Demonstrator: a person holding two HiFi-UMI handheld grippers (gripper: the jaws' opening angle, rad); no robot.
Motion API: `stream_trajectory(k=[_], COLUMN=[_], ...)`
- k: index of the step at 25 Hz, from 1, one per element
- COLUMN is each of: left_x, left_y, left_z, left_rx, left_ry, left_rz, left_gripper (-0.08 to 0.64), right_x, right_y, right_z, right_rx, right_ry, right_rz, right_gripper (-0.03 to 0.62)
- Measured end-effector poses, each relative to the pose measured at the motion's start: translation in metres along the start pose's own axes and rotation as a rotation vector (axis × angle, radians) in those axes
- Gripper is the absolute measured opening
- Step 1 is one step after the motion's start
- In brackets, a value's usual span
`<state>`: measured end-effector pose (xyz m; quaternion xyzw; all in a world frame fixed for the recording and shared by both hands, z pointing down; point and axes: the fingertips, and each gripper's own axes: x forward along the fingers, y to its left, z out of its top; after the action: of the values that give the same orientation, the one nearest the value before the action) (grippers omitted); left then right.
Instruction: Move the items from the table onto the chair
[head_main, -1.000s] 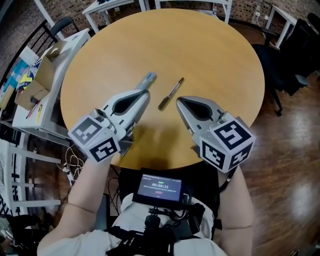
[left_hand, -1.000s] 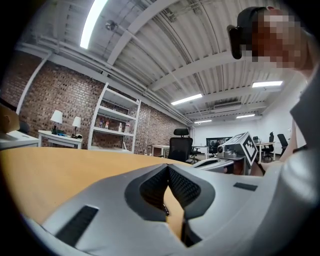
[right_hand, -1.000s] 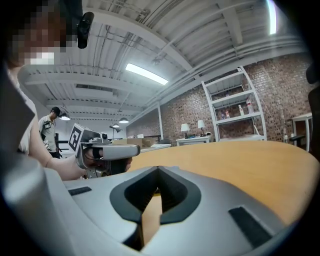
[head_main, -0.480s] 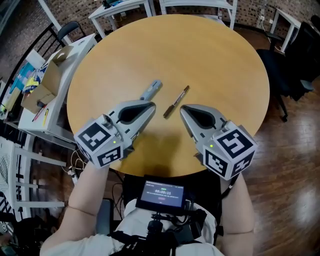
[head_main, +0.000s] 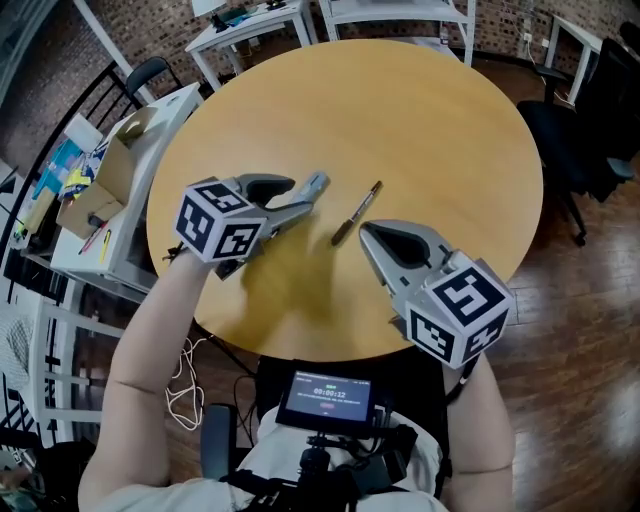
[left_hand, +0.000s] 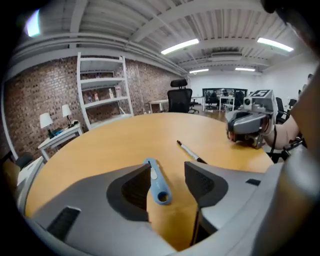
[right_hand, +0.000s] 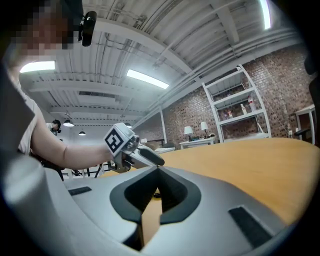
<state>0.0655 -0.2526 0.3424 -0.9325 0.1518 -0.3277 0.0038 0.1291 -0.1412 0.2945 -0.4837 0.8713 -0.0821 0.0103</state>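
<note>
Blue flat plastic tool with a ringed end (left_hand: 157, 184): thin, lying low on the round tan wooden surface (head_main: 430, 120).

Risk: the pads may close above it or clip one edge and skid it toward the slim black-and-silver pen (head_main: 356, 211) just beside it. The likely cause is an off-centre line-up and very little height to bite on.

Left gripper (head_main: 298, 197): jaws have just been opening; they stand wide and hold nothing.

Position: the tool lies between these jaws, nearer the left-hand pad in the left gripper view, ringed end toward the camera, in from the surface's near left edge.

Right gripper (head_main: 366, 229): jaws together, empty, by the surface's near edge.
</note>
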Motion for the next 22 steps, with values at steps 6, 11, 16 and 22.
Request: stream_trajectory(k=[6, 11, 16, 22], left_x=[0.030, 0.032, 0.020, -0.015], left_y=[0.019, 0.011, 0.009, -0.012], left_z=[-0.028, -0.031, -0.024, 0.005], left_rx=[-0.047, -0.077, -0.068, -0.045], left_ry=[0.279, 0.291, 0.201, -0.034], left_rz=[-0.051, -0.103, -0.082, -0.029], left_gripper=[0.225, 0.130, 0.120, 0.120], right_x=[-0.004, -0.006, -0.004, 0.010], right_y=[-0.001, -0.004, -0.001, 0.011], right_z=[0.005, 0.006, 0.006, 0.003], right_rx=[0.004, 0.008, 0.000, -0.018], right_ry=[-0.020, -0.022, -0.016, -0.003], right_rz=[-0.002, -0.011, -0.004, 0.026], right_gripper=[0.008, 0.008, 0.008, 0.008])
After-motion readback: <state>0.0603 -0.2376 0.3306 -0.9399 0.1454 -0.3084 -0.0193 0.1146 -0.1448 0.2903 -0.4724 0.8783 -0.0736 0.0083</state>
